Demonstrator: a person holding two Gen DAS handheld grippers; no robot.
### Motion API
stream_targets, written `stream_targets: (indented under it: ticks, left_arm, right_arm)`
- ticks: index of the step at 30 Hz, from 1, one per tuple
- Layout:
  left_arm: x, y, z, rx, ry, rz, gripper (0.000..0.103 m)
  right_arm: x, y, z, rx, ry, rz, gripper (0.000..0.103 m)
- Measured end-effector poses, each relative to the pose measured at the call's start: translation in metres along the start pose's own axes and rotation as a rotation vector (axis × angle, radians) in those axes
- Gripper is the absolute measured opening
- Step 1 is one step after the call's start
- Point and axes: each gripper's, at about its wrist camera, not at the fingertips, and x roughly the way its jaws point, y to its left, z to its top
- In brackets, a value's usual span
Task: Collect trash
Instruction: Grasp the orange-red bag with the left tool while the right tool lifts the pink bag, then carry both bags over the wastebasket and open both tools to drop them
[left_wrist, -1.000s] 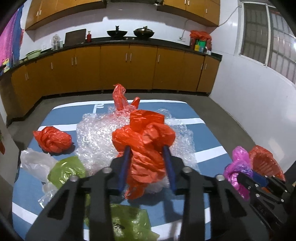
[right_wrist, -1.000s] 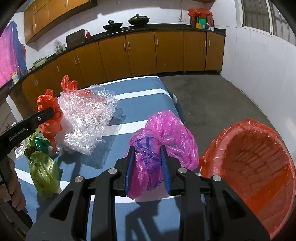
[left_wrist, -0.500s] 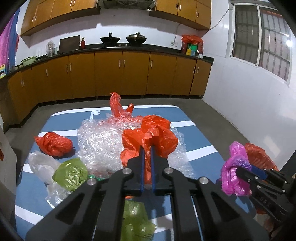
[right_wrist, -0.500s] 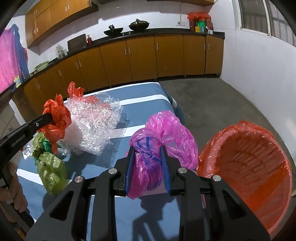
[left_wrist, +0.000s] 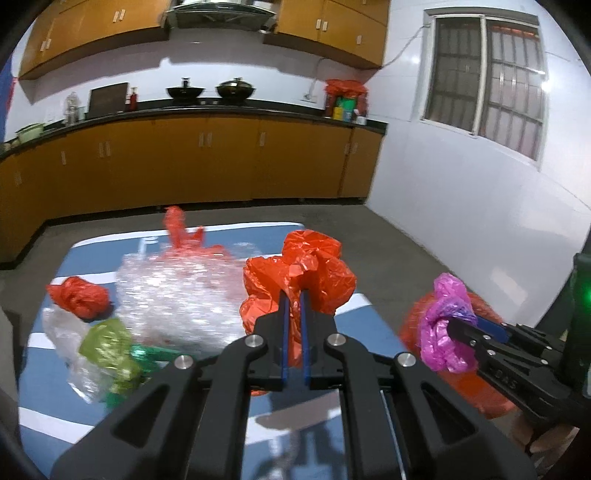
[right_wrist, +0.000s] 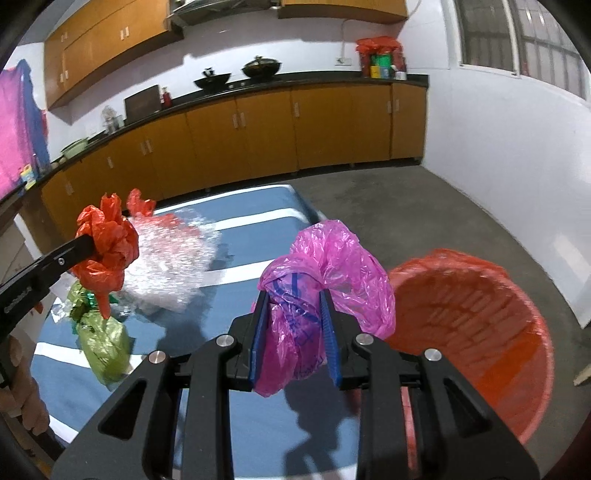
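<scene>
Left wrist view, left claw (left_wrist: 294, 306): blue pads nearly together, clamped on a crumpled red bag (left_wrist: 299, 280) lifted clear of the bench (left_wrist: 362, 325)
Left wrist view, bench: blue with white stripes; bubble wrap (left_wrist: 177, 295) at its middle, a second red bag (left_wrist: 79, 297) to the left, a green bag (left_wrist: 109, 343) and a clear bag (left_wrist: 59, 328) in front of that
Left wrist view, right side: right claw (left_wrist: 458, 328) clamped on a pink bag (left_wrist: 445, 325), with the bin (left_wrist: 476, 384) behind and below it
Right wrist view, right claw (right_wrist: 293, 306): pads set a little apart, pressing on the pink bag (right_wrist: 325, 280), which bulges above them
Right wrist view, bin (right_wrist: 480, 325): lined in red, open, on the floor just right of the bench (right_wrist: 258, 221)
Right wrist view, left side: left claw (right_wrist: 92, 243) gripping the red bag (right_wrist: 107, 251) above the green bag (right_wrist: 103, 339), beside the bubble wrap (right_wrist: 173, 266)
Right wrist view, lower left edge: a hand (right_wrist: 22, 391) on the left handle
</scene>
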Motion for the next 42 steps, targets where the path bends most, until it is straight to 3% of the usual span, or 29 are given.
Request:
stream_targets:
  ticks: [14,24,35,37,39,42]
  left_arm:
    - [0.025,-0.111,-0.005,0.074,0.053,-0.237,0.007]
    - [0.067,-0.178,-0.010,0.115,0.118,-0.351,0.007]
    - [0.099,-0.207,-0.016,0.136,0.186,-0.382,0.008]
    - [0.103,-0.205,-0.017,0.129,0.196,-0.379,0.014]
    - [0.102,-0.200,-0.019,0.124,0.201,-0.373,0.020]
    - [0.102,-0.190,-0.020,0.115,0.202,-0.343,0.028]
  right_arm:
    - [-0.054,-0.097,-0.008,0.130,-0.043,-0.178,0.028]
    - [-0.061,-0.132,-0.011,0.192,-0.048,-0.215,0.028]
    - [-0.055,-0.147,-0.009,0.239,-0.062,-0.204,0.029]
    - [-0.055,-0.151,-0.010,0.246,-0.066,-0.198,0.035]
    - [-0.055,-0.153,-0.012,0.250,-0.070,-0.195,0.048]
    - [-0.058,-0.153,-0.015,0.244,-0.079,-0.208,0.053]
